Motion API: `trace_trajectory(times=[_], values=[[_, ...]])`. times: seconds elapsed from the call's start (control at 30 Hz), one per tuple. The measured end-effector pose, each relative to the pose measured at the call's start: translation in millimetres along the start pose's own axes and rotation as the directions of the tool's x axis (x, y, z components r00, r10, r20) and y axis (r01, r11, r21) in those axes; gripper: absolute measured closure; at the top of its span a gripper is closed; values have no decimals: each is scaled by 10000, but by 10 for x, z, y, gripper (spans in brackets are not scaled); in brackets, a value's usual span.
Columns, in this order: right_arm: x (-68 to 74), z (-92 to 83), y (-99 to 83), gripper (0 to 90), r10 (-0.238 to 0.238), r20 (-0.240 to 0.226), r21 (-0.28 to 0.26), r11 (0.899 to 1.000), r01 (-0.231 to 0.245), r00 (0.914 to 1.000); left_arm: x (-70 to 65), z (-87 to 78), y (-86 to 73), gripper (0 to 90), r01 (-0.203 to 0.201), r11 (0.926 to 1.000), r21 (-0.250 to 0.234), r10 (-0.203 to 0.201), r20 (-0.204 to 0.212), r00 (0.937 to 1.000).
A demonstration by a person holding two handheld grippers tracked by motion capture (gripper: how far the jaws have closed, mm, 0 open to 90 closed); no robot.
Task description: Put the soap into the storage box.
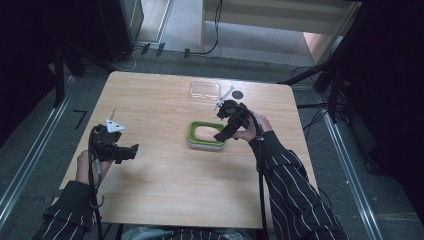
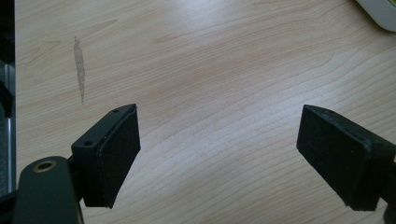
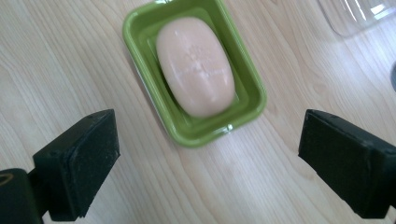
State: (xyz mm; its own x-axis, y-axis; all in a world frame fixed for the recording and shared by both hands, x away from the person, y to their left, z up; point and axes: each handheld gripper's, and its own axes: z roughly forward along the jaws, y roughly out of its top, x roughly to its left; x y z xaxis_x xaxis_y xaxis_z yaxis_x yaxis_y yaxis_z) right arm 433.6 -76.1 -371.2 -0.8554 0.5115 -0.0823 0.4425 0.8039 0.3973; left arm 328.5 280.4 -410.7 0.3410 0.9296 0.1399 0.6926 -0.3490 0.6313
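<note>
A: Start at the left. What is the left gripper doing?

B: It sits low over the wooden table, jaws spread wide, nothing between the pads. In the left gripper view bare wood lies between and ahead of the jaws. A grey smear marks the wood beyond the left-hand jaw, and a pale rounded corner of the dish peeks in far beyond the right-hand jaw.

A: And in the middle?

B: The green soap dish with the pinkish soap bar lying in it. In the right gripper view the dish sits ahead of the jaws, between their lines, clear of both pads. The soap lies flat in the hollow, long side along the dish.

A: So the right gripper holds nothing?

B: Nothing. Its jaws stand wide apart, only tabletop between the pads. In the high view it hangs over the near right edge of the dish.

A: Anything further right?

B: A clear plastic lid lies beyond the right-hand jaw, just past the dish and apart from it. Beside it in the high view is a small dark round thing, possibly a cap; too small to tell.
</note>
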Motion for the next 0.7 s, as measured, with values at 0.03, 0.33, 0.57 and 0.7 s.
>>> trace_trajectory(times=[0.03,0.33,0.57,0.7], values=[[7,-22,-31,53,68,78,-7,10000,-68,9999,2,2,-1,143,-5,10000,-7,5,13,10000],[40,-166,-295,54,684,440,-41,9977,-683,9967,-6,-6,2,143,-12,10000,22,12,-16,10000],[68,-216,-497,56,1123,654,135,9935,-1134,9915,-2,-5,0,143,-6,10000,16,6,-1,10000],[71,-229,-571,56,1279,693,72,9917,-1287,9894,-3,-4,-1,143,-1,10000,17,1,5,10000]])
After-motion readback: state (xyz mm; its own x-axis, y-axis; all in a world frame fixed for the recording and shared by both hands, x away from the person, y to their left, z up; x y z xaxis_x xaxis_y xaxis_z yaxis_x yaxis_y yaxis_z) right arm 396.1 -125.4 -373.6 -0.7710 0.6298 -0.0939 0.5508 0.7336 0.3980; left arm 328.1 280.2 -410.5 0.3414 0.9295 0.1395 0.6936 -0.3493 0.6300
